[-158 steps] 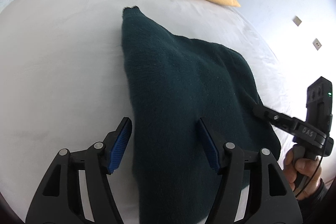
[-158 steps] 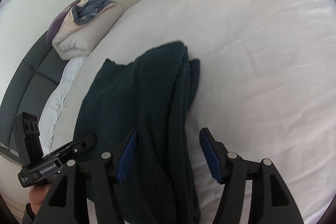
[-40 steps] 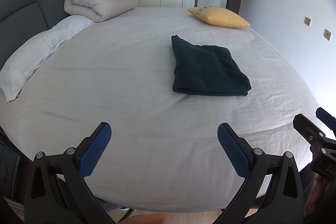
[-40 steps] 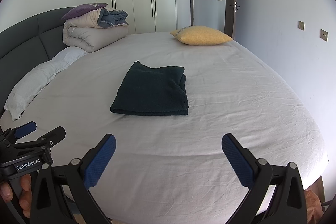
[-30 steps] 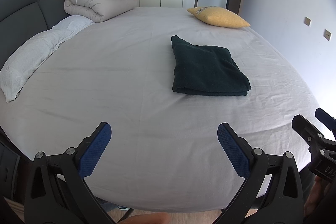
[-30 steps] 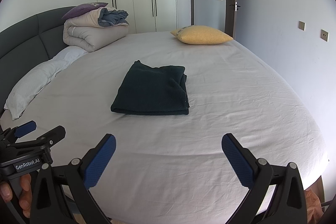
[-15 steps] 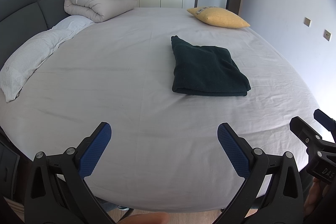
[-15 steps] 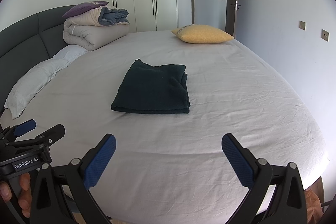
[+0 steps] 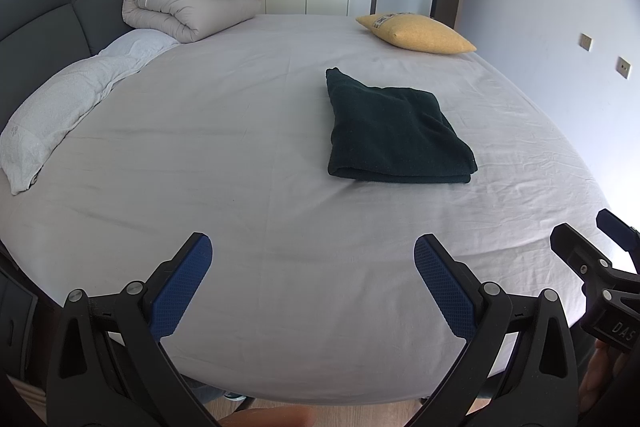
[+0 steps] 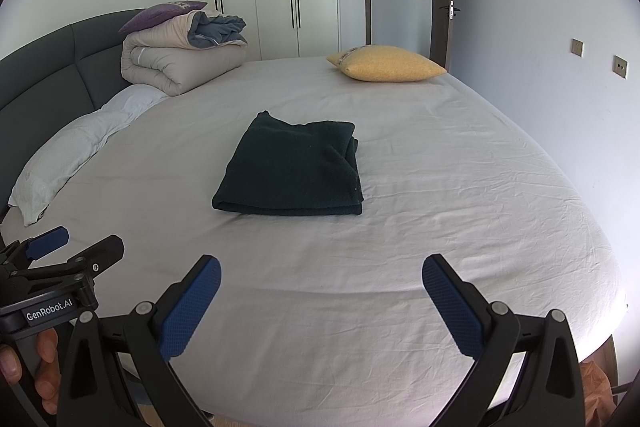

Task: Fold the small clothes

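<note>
Hidden or cut off: the left gripper (image 9: pixel 312 265) and right gripper (image 10: pixel 321 283) show only their fingers and frames at the lower edge of their own views; the fisheye rim darkens all corners. Folds inside the cloth (image 9: pixel 394 131) cannot be made out.
Cloth: dark green, folded into a flat rectangle, lying on the bed (image 9: pixel 224 131) right of centre in the left view and at centre in the right view, well apart from both grippers.
Left gripper: jaws spread wide, holding nothing, low in the frame over the bed's near edge.
Right gripper: jaws likewise wide apart and empty.
Left view only: the right gripper's body at lower right; a blurred fingertip at the bottom edge.
Right view only: a hand (image 10: pixel 38 367) at lower left holding the left gripper's handle; the doorway in full.
Both views: yellow pillow (image 10: pixel 386 69) at upper right; rolled duvet (image 10: pixel 180 61) at upper left.
Writing: "GenRobot.AI" on the left gripper in the right view; "DAS" on the right gripper in the left view.
</note>
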### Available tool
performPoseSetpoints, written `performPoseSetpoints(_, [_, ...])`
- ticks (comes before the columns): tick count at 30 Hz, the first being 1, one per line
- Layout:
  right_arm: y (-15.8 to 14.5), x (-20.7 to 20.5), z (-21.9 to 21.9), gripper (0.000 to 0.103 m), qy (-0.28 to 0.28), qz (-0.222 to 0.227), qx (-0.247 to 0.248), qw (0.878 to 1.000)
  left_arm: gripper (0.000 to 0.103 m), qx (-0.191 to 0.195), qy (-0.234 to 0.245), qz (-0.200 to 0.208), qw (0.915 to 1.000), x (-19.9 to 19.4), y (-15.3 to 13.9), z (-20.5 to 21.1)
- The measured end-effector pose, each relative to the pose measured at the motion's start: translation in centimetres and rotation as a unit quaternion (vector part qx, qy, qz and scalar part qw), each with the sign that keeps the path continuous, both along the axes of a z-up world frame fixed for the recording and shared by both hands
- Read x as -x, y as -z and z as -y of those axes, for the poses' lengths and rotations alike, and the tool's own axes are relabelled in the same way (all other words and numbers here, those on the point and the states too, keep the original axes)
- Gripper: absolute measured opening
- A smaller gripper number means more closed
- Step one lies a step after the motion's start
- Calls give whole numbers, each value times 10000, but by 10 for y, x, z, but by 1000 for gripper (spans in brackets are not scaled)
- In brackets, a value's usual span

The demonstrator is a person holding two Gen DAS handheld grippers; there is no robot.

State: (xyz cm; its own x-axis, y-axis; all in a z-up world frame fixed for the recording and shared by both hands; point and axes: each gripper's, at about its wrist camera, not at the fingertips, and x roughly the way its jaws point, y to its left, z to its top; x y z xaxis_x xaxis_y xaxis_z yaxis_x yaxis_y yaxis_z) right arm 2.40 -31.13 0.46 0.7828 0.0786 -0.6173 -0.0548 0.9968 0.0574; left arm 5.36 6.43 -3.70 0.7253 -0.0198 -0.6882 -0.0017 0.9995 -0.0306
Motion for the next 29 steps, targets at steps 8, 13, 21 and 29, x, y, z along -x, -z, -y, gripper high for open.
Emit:
performPoseSetpoints(8, [0, 0, 1, 103, -10, -14, -8, 10000, 103, 7, -10, -13, 10000, 2, 1, 3])
performPoseSetpoints(13, [1, 0, 1, 103, -19, -8, -6, 10000, 103, -5, -21, -10, 10000, 3, 1, 5])
performPoseSetpoints(21, [2, -1, 2, 103, -22, -22, -5, 10000, 103, 11, -35, -45, 10000, 4, 3, 8])
performPoseSetpoints(29, [9, 2, -1, 103, -48, -89, -14, 9999, 103, 57, -60, -51, 10000, 5, 4, 11])
